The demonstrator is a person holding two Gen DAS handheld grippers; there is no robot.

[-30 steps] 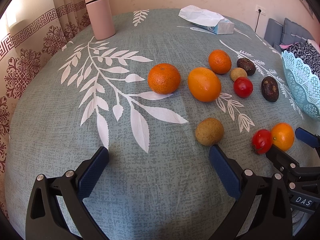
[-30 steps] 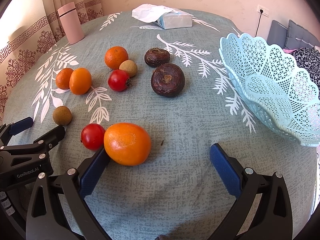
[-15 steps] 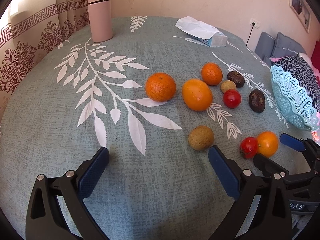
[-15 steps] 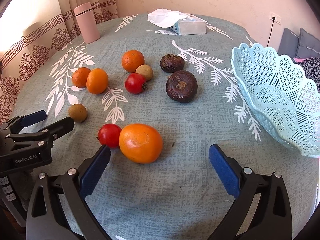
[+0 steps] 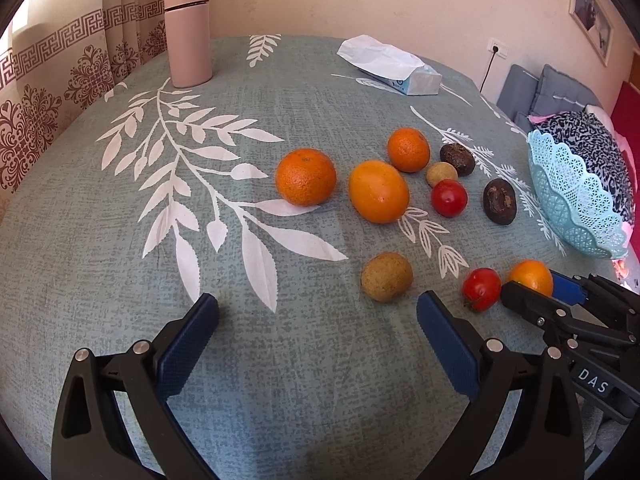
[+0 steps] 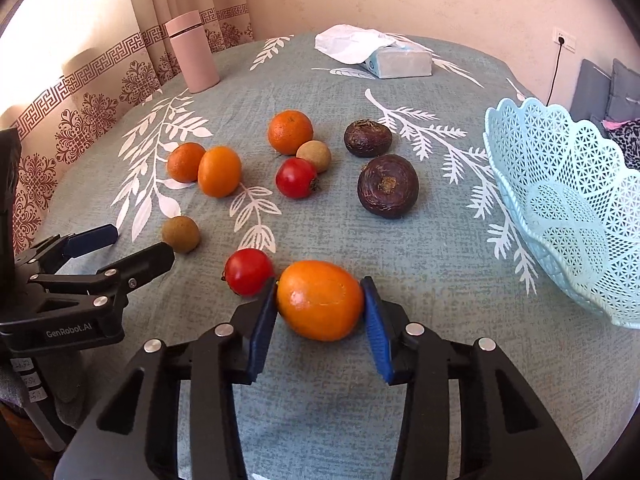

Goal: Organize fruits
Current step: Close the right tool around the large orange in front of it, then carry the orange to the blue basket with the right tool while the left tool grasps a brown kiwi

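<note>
Blue rubber pads of the right gripper (image 6: 320, 312) pinch a smooth oval orange fruit (image 6: 320, 300) low on the leaf-print grey-green tablecloth (image 6: 400, 248), beside a small red tomato (image 6: 248, 271). The left gripper (image 5: 318, 332) hovers spread wide, level, holding nothing, just before a round brown fruit (image 5: 386, 276).

4 orange fruits: one (image 6: 320, 300) in the right claw (image 6: 320, 304), 3 more (image 6: 219, 171) (image 6: 185, 162) (image 6: 290, 132) past it. 2 red ones (image 6: 248, 271) (image 6: 296, 178). 2 small brown ones (image 6: 181, 234) (image 6: 314, 156). 2 dark ones (image 6: 387, 186) (image 6: 368, 138). 1 blue basket (image 6: 560, 200), 1 pink cup (image 6: 192, 56), 1 tissue box (image 6: 400, 62).
</note>
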